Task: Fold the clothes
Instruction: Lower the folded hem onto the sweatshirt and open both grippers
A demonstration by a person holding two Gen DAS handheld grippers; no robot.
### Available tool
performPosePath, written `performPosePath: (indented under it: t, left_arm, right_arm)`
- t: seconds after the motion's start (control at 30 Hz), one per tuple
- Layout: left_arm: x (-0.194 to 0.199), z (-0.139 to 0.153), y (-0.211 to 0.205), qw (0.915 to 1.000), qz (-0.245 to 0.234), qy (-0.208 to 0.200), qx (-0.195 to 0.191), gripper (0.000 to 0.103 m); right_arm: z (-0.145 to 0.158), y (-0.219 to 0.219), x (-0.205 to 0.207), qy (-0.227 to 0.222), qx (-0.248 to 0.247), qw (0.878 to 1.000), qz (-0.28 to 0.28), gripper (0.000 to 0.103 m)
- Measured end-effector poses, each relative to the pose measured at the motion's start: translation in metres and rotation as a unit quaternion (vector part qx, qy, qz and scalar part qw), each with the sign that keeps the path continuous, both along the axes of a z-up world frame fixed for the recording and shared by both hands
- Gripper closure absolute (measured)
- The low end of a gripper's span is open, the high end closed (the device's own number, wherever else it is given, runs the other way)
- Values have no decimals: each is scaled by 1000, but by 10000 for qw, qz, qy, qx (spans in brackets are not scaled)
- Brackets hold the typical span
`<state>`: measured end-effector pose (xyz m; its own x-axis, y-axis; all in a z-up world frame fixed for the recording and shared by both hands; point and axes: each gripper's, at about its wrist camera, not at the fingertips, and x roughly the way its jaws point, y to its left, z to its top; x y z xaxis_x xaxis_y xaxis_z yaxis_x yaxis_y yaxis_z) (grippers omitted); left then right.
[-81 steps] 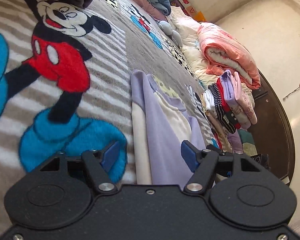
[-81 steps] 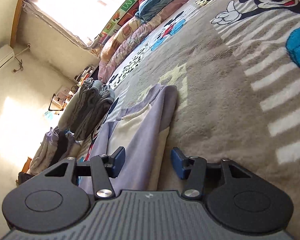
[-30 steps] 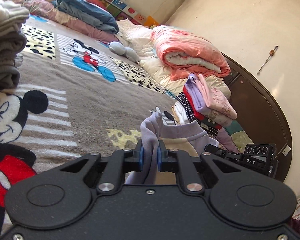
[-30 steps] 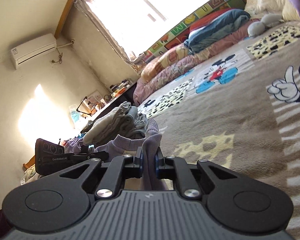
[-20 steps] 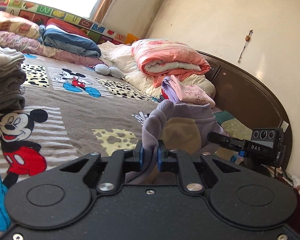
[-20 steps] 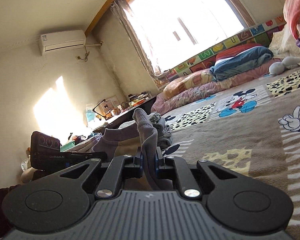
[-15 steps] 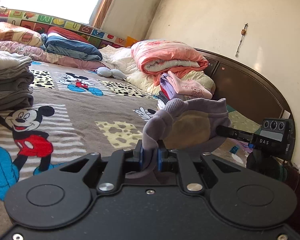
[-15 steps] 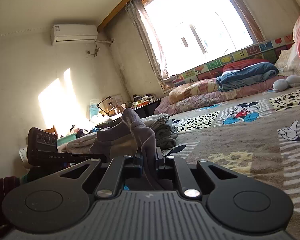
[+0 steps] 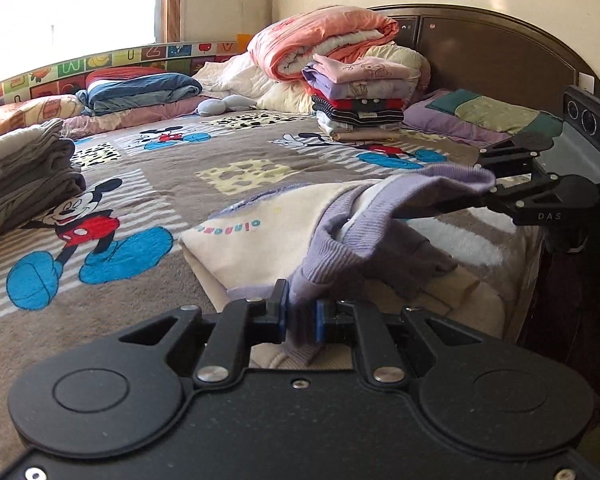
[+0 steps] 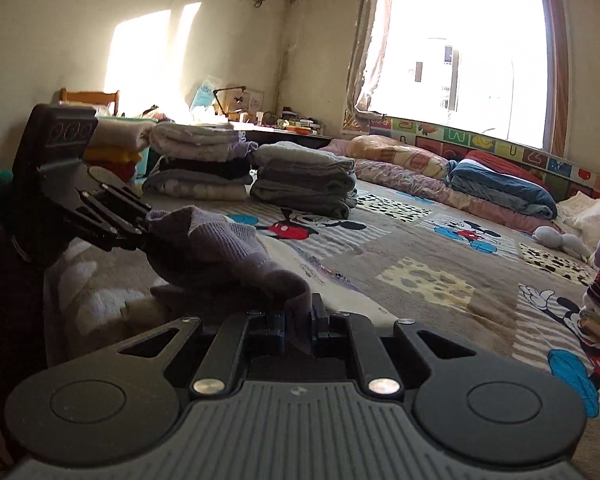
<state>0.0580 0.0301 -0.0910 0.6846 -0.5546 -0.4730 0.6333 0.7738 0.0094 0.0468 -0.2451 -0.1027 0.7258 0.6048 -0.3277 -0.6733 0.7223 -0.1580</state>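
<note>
Lavender-and-cream sweater [image 9: 268, 236] is lying across the lower middle of the left wrist view, its cream body resting on the cartoon-mouse blanket [image 9: 148, 168] that is covering the bed, while its ribbed purple edge is being held up off the blanket at two spots. The left tongs [image 9: 299, 317] are pinching that purple rib at bottom centre of their own frame, pads pressed onto the cloth, and the right tongs [image 9: 488, 192] are gripping the other end of the same rib at the right edge, so the band is sagging in a loose arc between them. In the right wrist view the right tongs [image 10: 298, 330] are likewise squeezing the knit at bottom centre, with the left tongs [image 10: 142, 230] showing at the left. Folded stacks are sitting around: a colourful pile [image 9: 360, 100] in the upper right of the left view, grey piles [image 10: 304, 184] in the upper middle of the right view. Judging from this, the risks lie in the grip and the drape: only a thin strip of stretchy rib is sitting between each pair of pads, so a quick pull could slip it free on one side and drop the fold crooked. The plush blanket may also drag on the cream body, bunching it underneath, and uneven height between the two holds could skew the crease.
</note>
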Motion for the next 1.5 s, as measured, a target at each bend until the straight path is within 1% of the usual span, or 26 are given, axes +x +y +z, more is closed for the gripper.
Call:
performPosePath:
  t: [0.07,0.2,0.27,0.3,0.37,0.4,0.47,0.53,0.57,0.6,0.63,0.67,0.7,0.77,0.83,0.9,0.97,1.0,1.13,1.17,1.23,1.3,1.33,1.4,1.47,1.5]
  left_arm:
    - [-9,-4,-2,9997,64,-123,205,93]
    - [-20,-12,-6,9973,57,-291,670,93]
    - [-25,-16,-8,9953,-12,-305,915,93]
    - [-30,-17,-8,9951,-107,-267,951,93]
    - [-40,-16,-3,9948,-284,-157,964,93]
    - [-44,-14,-2,9946,-346,-133,967,92]
    - [-49,-11,-5,9934,-333,-322,1046,90]
    - [-55,-9,-8,9918,-321,-512,1125,89]
    - [-58,-8,-10,9909,-315,-606,1164,87]
    - [-61,-6,-12,9898,-309,-701,1203,72]
    - [-64,-5,-13,9886,-302,-795,1242,50]
    - [-66,-4,-15,9873,-296,-890,1281,43]
    - [-69,-3,-17,9859,-290,-984,1319,42]
    - [-74,-1,-20,9824,-278,-1163,1436,42]
    - [-71,-10,-29,9745,-270,-1277,1826,43]
    - [-67,-17,-33,9692,-242,-1319,2068,49]
    - [-65,-18,-31,9692,-232,-1326,2063,53]
    - [-64,-16,-28,9714,-220,-1279,1991,53]
    - [-63,-8,-17,9765,-142,-1210,1777,54]
    - [-64,-7,-16,9757,-97,-1245,1798,54]
    - [-66,-10,-20,9676,-68,-1363,2123,54]
    - [-66,-17,-29,9555,-87,-1473,2553,55]
    - [-65,-22,-33,9500,-130,-1523,2722,62]
    - [-62,-30,-44,9399,-141,-1644,2988,66]
    - [-61,-35,-51,9330,-155,-1781,3123,72]
    - [-60,-37,-54,9297,-145,-1844,3186,79]
  right_arm:
    - [-9,8,-11,-68,-434,9990,27,89]
    - [-21,16,-24,-172,-966,9952,24,87]
    - [-25,20,-30,-179,-1146,9932,23,78]
    - [-26,20,-33,-147,-1276,9917,6,75]
    - [-30,19,-37,-90,-1571,9875,-93,64]
    - [-31,17,-39,-60,-1712,9851,-166,63]
    - [-30,7,-46,47,-1667,9857,-244,63]
    - [-21,-6,-51,98,-1316,9907,-344,63]
    - [-17,-10,-53,56,-1119,9930,-384,62]
    - [-12,-13,-55,14,-922,9948,-425,62]
    - [-8,-16,-57,-32,-770,9960,-445,61]
    - [-9,-9,-57,-108,-889,9954,-346,58]
    - [-9,-2,-58,-183,-1008,9944,-248,56]
    - [-16,15,-60,-343,-1403,9895,-85,55]
    - [-25,34,-62,-505,-1889,9807,45,55]
    - [-30,44,-61,-614,-2079,9762,99,55]
    - [-34,52,-58,-645,-2251,9721,125,55]
    - [-36,54,-56,-636,-2278,9715,134,55]
    - [-36,55,-53,-591,-2178,9741,95,55]
    - [-35,54,-53,-580,-2163,9746,85,55]
    - [-34,53,-54,-565,-2135,9753,60,55]
    - [-34,50,-56,-557,-2144,9751,19,55]
    - [-35,50,-55,-553,-2170,9746,2,55]
    - [-37,50,-55,-551,-2218,9735,-31,55]
    - [-37,51,-56,-622,-2240,9726,-36,54]
    - [-38,51,-56,-654,-2248,9722,-39,54]
